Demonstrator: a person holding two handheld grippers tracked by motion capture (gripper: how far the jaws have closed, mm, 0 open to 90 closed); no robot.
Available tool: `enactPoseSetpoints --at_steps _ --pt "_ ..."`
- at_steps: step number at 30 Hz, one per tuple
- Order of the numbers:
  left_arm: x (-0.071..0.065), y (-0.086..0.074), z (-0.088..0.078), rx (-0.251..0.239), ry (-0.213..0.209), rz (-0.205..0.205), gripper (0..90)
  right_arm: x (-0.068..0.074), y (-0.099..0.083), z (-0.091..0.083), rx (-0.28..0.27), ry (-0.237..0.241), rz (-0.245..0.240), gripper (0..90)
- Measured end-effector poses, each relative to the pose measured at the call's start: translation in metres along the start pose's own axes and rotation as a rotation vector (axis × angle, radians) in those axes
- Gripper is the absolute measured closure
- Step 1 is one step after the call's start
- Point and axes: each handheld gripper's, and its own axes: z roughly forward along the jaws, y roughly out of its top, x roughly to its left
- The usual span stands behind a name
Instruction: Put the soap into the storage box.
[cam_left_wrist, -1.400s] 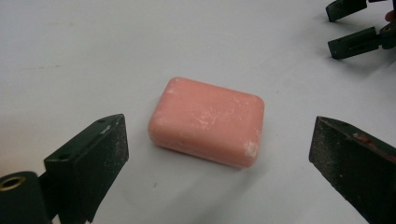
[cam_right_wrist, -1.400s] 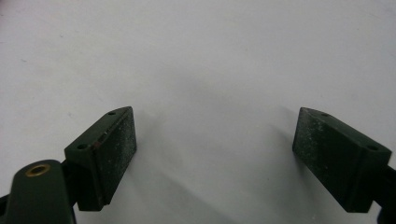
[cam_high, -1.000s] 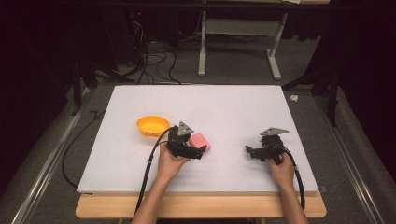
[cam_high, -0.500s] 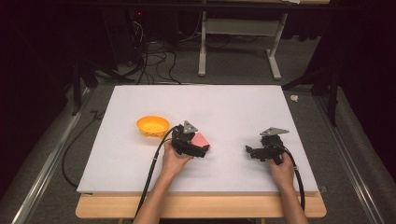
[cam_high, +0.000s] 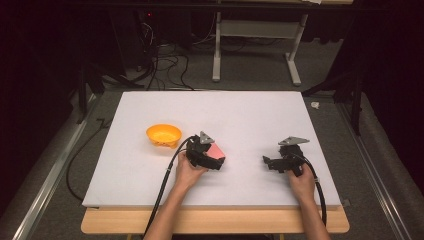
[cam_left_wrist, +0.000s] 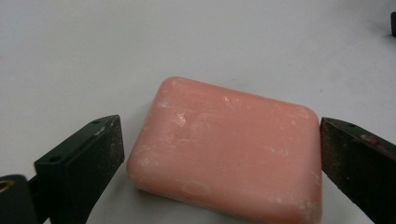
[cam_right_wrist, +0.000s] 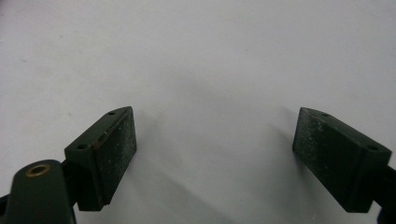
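Observation:
A pink bar of soap (cam_left_wrist: 229, 149) lies flat on the white board, right of the orange bowl (cam_high: 163, 135). My left gripper (cam_left_wrist: 219, 126) straddles the soap (cam_high: 217, 151) lengthwise. Its jaws have just been closing, and both pads now sit against the bar's short ends. In the high view the left gripper (cam_high: 218, 157) is at mid-table and points right. My right gripper (cam_high: 268, 163) rests further right, pointing left. The right gripper (cam_right_wrist: 215, 121) is open, with only bare board between its jaws.
The white board (cam_high: 250, 115) covers a wooden table whose front edge (cam_high: 215, 222) shows below it. Cables trail from both grippers toward the person. A desk frame and cables stand on the dark floor behind.
My left gripper has shifted slightly right and settled lower at the soap. The right gripper has not moved.

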Motion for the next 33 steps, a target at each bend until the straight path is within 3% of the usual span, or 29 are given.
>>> enactPoseSetpoints --at_steps 17,33 --pt "-0.0050 -0.0021 0.0038 0.016 0.024 0.053 13.5 0.0000 0.0000 0.0000 0.000 0.000 0.000 14.2" --pt "-0.0055 0.0001 0.0005 0.020 0.023 0.025 13.7 0.0000 0.0000 0.0000 0.001 0.001 0.002 14.3"
